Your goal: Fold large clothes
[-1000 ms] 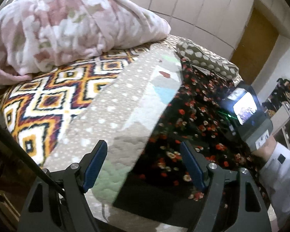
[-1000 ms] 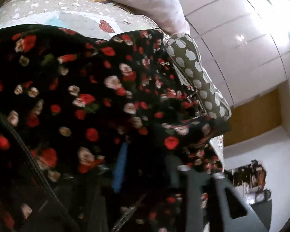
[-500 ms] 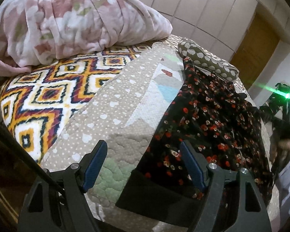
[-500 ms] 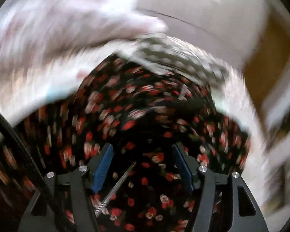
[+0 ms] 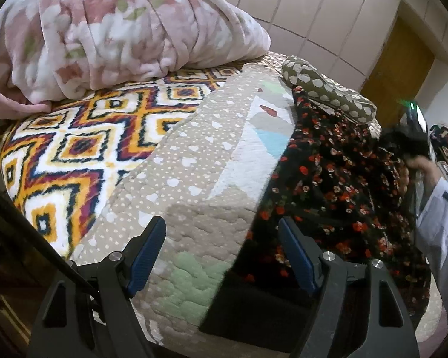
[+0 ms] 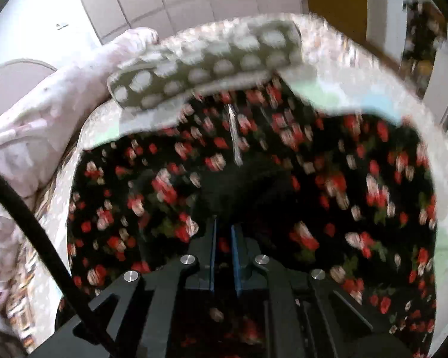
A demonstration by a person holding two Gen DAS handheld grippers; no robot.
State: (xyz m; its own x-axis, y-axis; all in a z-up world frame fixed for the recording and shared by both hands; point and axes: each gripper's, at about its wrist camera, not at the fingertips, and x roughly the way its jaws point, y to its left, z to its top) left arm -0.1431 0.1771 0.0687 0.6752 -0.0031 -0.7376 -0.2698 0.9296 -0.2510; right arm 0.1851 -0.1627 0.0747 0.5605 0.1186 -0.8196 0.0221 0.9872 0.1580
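Note:
A black garment with red and white flowers (image 5: 340, 179) lies spread on the right side of the bed; it fills the right wrist view (image 6: 170, 191). My left gripper (image 5: 222, 250) is open and empty, hovering at the bed's near edge over the beige quilt. My right gripper (image 6: 223, 238) is nearly shut with black floral cloth between its blue pads, low over the garment. Its body and the hand holding it show at the far right of the left wrist view (image 5: 412, 143). The right wrist view is blurred by motion.
A beige dotted quilt (image 5: 194, 161) and a diamond-patterned blanket (image 5: 62, 149) cover the bed. A pink floral duvet (image 5: 110, 29) is heaped at the back left. A polka-dot pillow (image 5: 325, 89) lies behind the garment. Wardrobe doors and a wooden door (image 5: 400, 68) stand behind.
My right gripper has closed from open onto the floral cloth and swung over the garment. The left gripper has stayed open at the bed's edge.

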